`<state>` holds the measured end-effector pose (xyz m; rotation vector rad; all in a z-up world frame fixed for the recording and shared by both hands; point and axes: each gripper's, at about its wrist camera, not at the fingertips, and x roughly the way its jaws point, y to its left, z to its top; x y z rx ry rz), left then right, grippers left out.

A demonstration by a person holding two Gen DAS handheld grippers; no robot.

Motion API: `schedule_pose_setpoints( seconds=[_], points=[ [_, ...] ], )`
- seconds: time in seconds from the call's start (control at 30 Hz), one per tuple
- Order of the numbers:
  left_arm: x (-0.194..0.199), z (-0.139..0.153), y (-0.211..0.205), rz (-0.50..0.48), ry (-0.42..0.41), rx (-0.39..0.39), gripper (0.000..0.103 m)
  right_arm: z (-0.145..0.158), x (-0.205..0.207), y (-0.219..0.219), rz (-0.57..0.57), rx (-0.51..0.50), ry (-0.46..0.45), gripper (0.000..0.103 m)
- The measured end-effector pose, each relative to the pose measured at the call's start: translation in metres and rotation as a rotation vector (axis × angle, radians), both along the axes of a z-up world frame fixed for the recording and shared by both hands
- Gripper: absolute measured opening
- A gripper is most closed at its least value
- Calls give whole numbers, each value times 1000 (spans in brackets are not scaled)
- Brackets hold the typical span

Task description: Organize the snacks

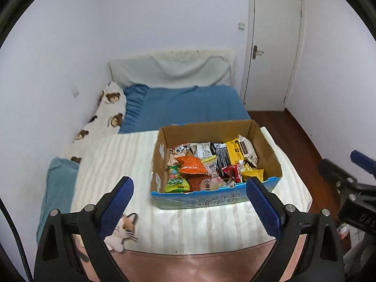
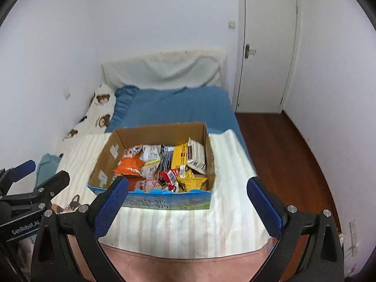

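Note:
An open cardboard box (image 1: 268, 155) with a blue printed front stands on the striped bed cover; it also shows in the right wrist view (image 2: 105, 162). It is full of snack packets, among them an orange bag (image 1: 191, 165), a yellow pack (image 1: 233, 151) and a red packet (image 1: 231, 171). The orange bag (image 2: 129, 165) and yellow pack (image 2: 179, 156) show in the right view too. My left gripper (image 1: 190, 188) is open and empty, held before the box. My right gripper (image 2: 188, 188) is open and empty, also just short of the box front.
The bed has a blue sheet (image 1: 188, 103), a bear-print pillow (image 1: 110, 108) by the left wall and a teal cushion (image 1: 56, 188). A white door (image 1: 272, 47) and wooden floor (image 2: 282, 152) lie to the right. The other gripper shows at each view's edge.

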<state>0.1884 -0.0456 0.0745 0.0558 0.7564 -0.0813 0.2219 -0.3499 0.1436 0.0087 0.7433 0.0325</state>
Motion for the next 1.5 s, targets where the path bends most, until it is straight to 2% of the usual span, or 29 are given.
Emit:
schedule_pose_setpoints(
  seconds=[0.27,0.4,0.57,0.97,1.03,1.3,1.5],
  points=[
    [-39,27,8,22,-48,-31,98,40,-60,3,16,-6,-80,103],
    [-52,33,9,23,-72,-22,98,56,-78,5,11,-32,-124,103],
    [-63,38,7,22,-104,-17,98,63,-84,4,16,-18,-126,103],
    [-49,23,14,58,-50,-52,98,49,-67,13,54,-2,-89,103],
    [-43,20,15,64,-49,-57,102,44,-61,14,55,4,-86,103],
    [-10,2,15,90,-42,-25,103,19,-25,17,33,-5,-80,103],
    [17,-24,10,92,16,1,103,-3,5,16,17,-15,-62,103]
  ],
)
